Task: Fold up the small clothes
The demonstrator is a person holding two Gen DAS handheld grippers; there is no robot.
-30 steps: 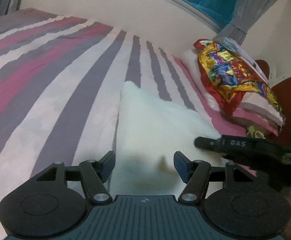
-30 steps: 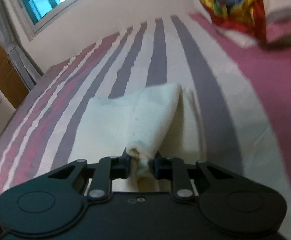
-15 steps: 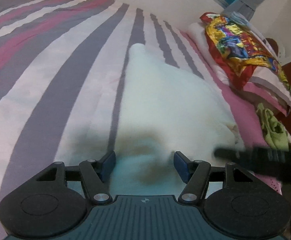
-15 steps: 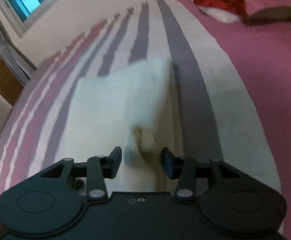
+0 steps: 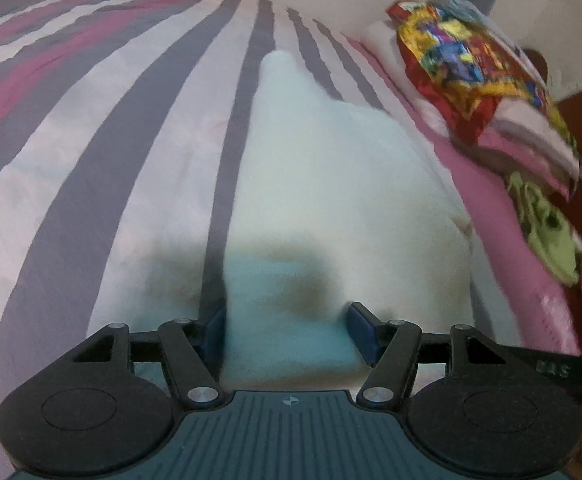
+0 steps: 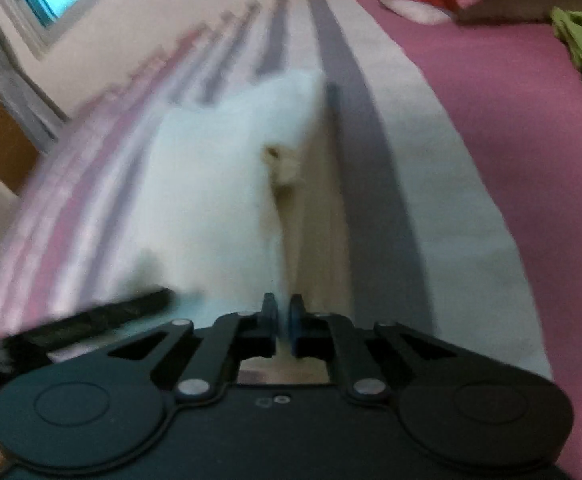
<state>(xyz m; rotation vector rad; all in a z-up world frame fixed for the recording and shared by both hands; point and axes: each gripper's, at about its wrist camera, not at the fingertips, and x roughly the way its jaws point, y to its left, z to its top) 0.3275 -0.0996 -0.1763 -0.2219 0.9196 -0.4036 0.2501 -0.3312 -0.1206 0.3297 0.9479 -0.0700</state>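
Mid-fold: my left gripper (image 5: 287,330) gapes over the white cloth (image 5: 331,168) lower-centre, right gripper (image 6: 283,320) closed empty; next, pinch an edge.

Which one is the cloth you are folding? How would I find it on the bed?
Find the striped bedsheet, pink and grey. The white cloth lies flat in front of the open left gripper. It is plain white, unlike the green garment and colourful pillow to the right.
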